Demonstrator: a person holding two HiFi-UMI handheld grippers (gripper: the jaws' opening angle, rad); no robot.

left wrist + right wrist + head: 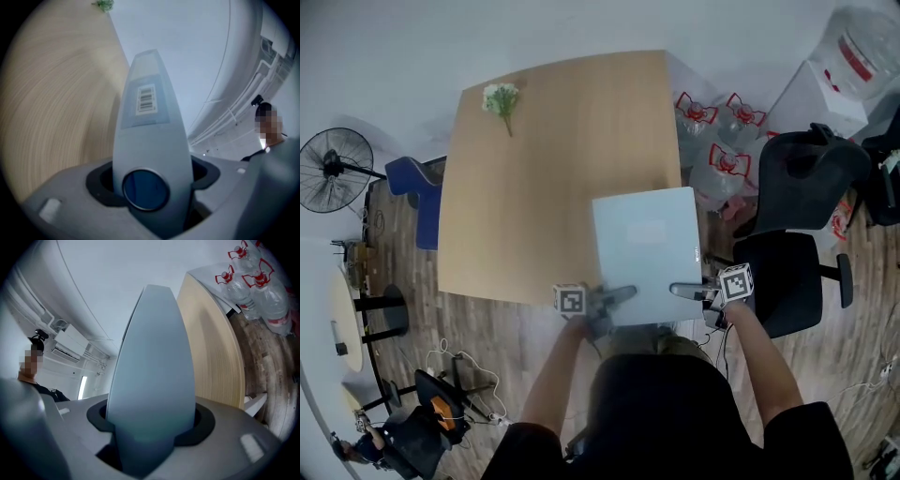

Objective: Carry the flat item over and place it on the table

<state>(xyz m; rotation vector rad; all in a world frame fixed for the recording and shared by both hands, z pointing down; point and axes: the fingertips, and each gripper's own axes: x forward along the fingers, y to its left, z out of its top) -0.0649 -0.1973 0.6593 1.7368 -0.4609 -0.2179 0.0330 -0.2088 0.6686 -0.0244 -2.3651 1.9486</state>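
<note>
Head view: I hold the board (647,248) by its near edge, my left gripper (614,296) and right gripper (686,291) each clamped on it. It hangs over the table's (534,169) near right corner, partly past the edge. Set down here, it could tip off toward the chair (787,272).

Left gripper view: the board stands edge-on between my jaws, its label (146,99) showing. With so shallow a bite, the unsupported far end could lever it loose.

Right gripper view: same narrow grip on the edge. If one side lets go first, the board may twist and slide.
</note>
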